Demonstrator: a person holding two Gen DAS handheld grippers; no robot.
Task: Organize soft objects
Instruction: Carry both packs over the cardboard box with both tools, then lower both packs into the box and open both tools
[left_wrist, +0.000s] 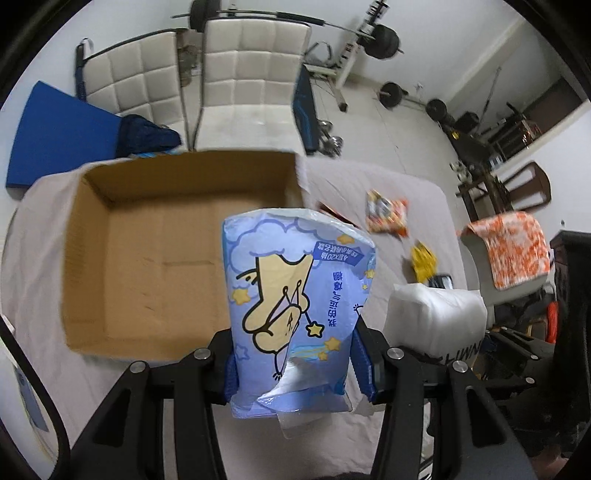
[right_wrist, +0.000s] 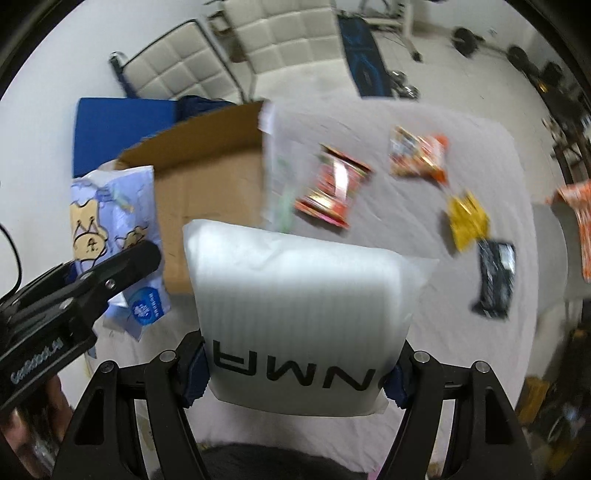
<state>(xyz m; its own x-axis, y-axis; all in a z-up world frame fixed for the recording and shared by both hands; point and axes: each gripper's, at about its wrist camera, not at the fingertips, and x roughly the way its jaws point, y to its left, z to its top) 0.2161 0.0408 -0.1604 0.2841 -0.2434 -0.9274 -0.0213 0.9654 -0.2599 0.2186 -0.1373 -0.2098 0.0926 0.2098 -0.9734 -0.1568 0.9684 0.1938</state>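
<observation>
My left gripper (left_wrist: 295, 365) is shut on a blue cartoon tissue pack (left_wrist: 295, 295) and holds it above the near right edge of an open, empty cardboard box (left_wrist: 155, 258). My right gripper (right_wrist: 299, 376) is shut on a white tissue pack (right_wrist: 299, 302) printed with black letters, held above the grey cloth. The white pack also shows at the right in the left wrist view (left_wrist: 436, 314). The blue pack (right_wrist: 110, 221) and the left gripper (right_wrist: 107, 280) show at the left in the right wrist view, beside the box (right_wrist: 210, 184).
On the grey-covered table (right_wrist: 443, 295) lie a red packet (right_wrist: 332, 188), an orange packet (right_wrist: 419, 155), a yellow packet (right_wrist: 467, 221) and a black packet (right_wrist: 495, 280). White chairs (left_wrist: 251, 81), a blue mat (left_wrist: 59, 136) and gym weights (left_wrist: 384, 40) stand behind.
</observation>
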